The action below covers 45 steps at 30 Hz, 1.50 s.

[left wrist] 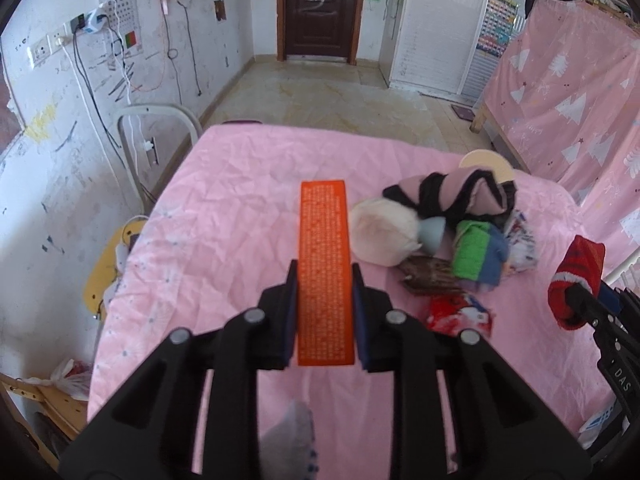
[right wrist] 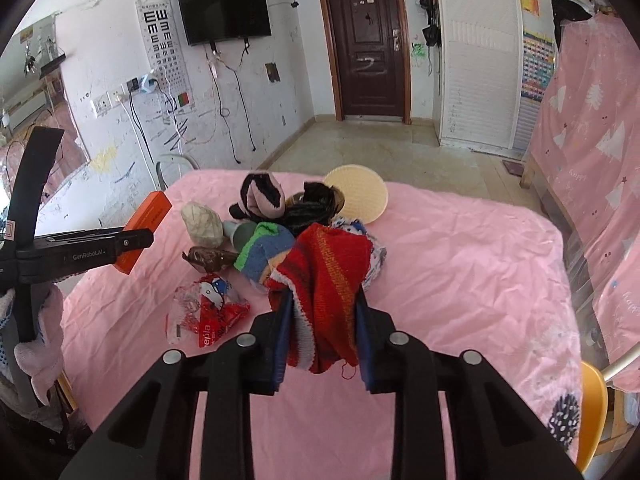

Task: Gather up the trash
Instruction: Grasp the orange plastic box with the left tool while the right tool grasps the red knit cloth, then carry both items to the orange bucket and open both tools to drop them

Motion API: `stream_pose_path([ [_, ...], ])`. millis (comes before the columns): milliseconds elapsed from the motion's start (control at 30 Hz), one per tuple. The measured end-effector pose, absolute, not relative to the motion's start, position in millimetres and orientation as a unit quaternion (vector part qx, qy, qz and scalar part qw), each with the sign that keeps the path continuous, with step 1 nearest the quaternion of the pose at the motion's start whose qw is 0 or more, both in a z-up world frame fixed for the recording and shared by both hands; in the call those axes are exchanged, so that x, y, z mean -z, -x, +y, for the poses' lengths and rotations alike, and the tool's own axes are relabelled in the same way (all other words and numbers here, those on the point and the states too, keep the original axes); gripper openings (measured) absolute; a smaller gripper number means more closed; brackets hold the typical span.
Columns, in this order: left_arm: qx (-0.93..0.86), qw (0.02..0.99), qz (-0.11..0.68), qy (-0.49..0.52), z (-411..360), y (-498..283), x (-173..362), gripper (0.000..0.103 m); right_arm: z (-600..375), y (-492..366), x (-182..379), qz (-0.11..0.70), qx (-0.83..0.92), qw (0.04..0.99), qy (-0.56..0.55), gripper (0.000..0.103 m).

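- An orange box (left wrist: 325, 276), long and flat with fine white print on its face, is sitting clamped between two blue pads above the pink sheet.
- A red knitted sock (right wrist: 326, 300) with orange stripes and a white edge is hanging pinched between the other pair of pads.
- A crumpled red-and-clear wrapper (right wrist: 208, 312) is lying flat on the sheet.
- A brown wrapper (right wrist: 210, 259) is lying beside a white crumpled wad (right wrist: 202, 224).

Your long orange printed box (left wrist: 325, 276) carries print too fine to read. The round cream woven mat (left wrist: 486, 161) sits half hidden behind the pink-and-black rolled sock (left wrist: 452, 192). The yellow plastic chair (right wrist: 592, 404) is cut off.
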<state>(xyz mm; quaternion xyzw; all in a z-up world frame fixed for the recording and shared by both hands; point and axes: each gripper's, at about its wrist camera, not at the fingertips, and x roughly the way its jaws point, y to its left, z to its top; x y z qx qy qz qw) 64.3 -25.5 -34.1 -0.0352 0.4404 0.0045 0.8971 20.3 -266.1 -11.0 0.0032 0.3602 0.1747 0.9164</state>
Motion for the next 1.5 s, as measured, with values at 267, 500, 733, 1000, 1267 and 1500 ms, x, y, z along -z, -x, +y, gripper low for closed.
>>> stream_pose_path([
  [267, 0.023, 0.914, 0.406, 0.011, -68.0, -48.1, -2.4, 0.022, -304.2, 2.0, -13.4, 0.323, -0.147, 0.935, -0.024, 0.018],
  [500, 0.062, 0.919, 0.389, -0.023, -124.0, -40.8, -20.5, 0.022, -353.6, 23.3, -26.7, 0.292, -0.107, 0.949, -0.05, 0.018],
  [733, 0.104, 0.915, 0.385, -0.055, -184.2, -38.3, -24.5, 0.022, -406.0, 44.6, -27.7, 0.278, -0.065, 0.955, -0.076, 0.018],
  [1000, 0.152, 0.905, 0.389, -0.084, -246.1, -33.5, -18.9, 0.022, -461.1, 61.2, -18.3, 0.274, -0.023, 0.956, -0.1, 0.018],
  [1267, 0.229, 0.88, 0.405, -0.095, -310.5, -32.2, -11.0, 0.022, -510.0, 75.6, -2.0, 0.281, 0.021, 0.953, -0.115, 0.018],
  [1500, 0.302, 0.848, 0.428, -0.083, -362.8, -33.0, 1.6, 0.022, -539.5, 76.2, 29.7, 0.31, 0.036, 0.94, -0.137, 0.018],
])
